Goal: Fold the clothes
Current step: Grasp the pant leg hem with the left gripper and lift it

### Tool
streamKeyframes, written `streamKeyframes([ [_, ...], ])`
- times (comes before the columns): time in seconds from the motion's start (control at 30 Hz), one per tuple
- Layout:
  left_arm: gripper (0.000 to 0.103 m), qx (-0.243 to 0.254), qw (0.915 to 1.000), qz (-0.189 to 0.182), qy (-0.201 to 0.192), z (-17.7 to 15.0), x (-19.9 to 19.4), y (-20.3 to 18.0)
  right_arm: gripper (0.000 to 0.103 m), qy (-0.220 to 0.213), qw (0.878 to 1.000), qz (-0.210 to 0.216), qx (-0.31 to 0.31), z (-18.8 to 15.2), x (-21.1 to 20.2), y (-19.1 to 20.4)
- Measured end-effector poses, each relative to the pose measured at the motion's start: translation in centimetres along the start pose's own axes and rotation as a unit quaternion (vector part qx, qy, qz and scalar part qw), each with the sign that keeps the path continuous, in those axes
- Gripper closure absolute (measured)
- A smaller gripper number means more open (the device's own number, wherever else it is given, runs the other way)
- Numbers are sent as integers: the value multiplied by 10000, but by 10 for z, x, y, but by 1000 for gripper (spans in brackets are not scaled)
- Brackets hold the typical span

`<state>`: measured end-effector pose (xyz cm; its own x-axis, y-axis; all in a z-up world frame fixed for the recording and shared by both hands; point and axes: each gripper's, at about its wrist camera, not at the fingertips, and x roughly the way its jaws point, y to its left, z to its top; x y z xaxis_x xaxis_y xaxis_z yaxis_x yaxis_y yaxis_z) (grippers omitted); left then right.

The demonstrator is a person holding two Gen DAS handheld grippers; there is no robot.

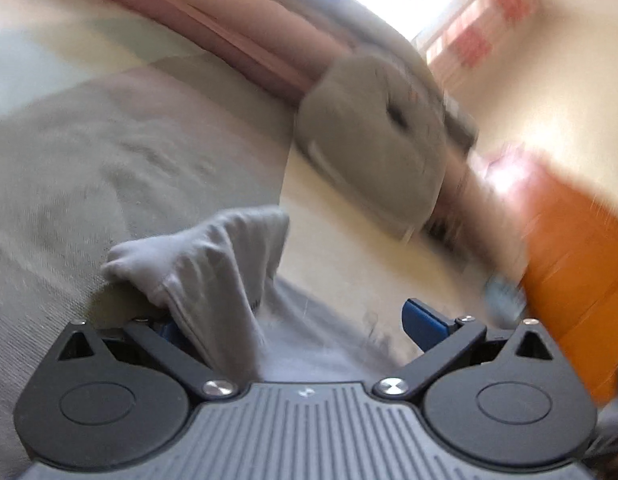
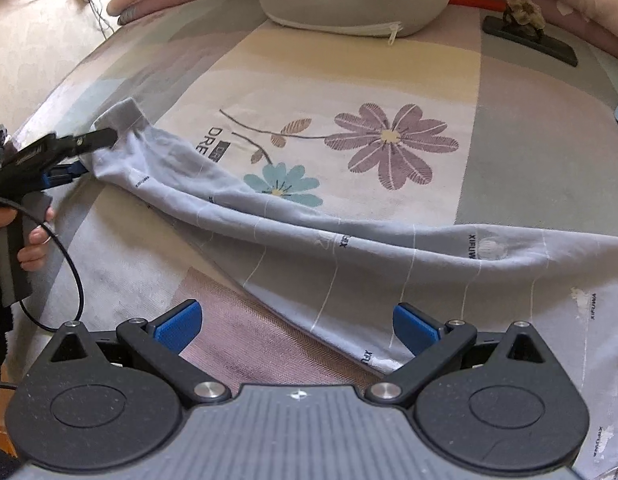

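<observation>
Pale grey garment (image 2: 349, 256) lies unfolded, stretched across the bedsheet (image 2: 349, 80) from left to lower right of the frame, its cuff draped through the spread left gripper (image 1: 293, 328), right gripper (image 2: 297, 324) released; folding remains.

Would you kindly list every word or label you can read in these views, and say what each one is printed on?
"DRE", cut off by the cloth: bedsheet, beside the flower print.
"XIFUWA", repeated small: pale blue garment; clearest near its right end, other copies are partly folded or cut off.
Dark label by "DRE": too small to read.
Left wrist view: blurred, no readable text.
</observation>
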<state>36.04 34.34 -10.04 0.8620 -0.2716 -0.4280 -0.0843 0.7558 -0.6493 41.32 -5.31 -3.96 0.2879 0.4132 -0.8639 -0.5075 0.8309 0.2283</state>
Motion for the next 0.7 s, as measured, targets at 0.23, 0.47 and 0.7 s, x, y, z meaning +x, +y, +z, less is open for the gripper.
streamKeyframes([
  [0.23, 1, -1245, 9844, -978, -761, 8, -12, 27, 0, 229, 9997, -37, 11, -2, 14, 0],
  [0.47, 6, -2118, 9630, -1331, -1007, 8, -1, 61, 0, 325, 9993, -146, -136, -7, 23, 2],
  [0.7, 43, -2551, 9630, -536, -678, 22, 11, 70, 0, 312, 9981, -291, -443, -10, 25, 9],
])
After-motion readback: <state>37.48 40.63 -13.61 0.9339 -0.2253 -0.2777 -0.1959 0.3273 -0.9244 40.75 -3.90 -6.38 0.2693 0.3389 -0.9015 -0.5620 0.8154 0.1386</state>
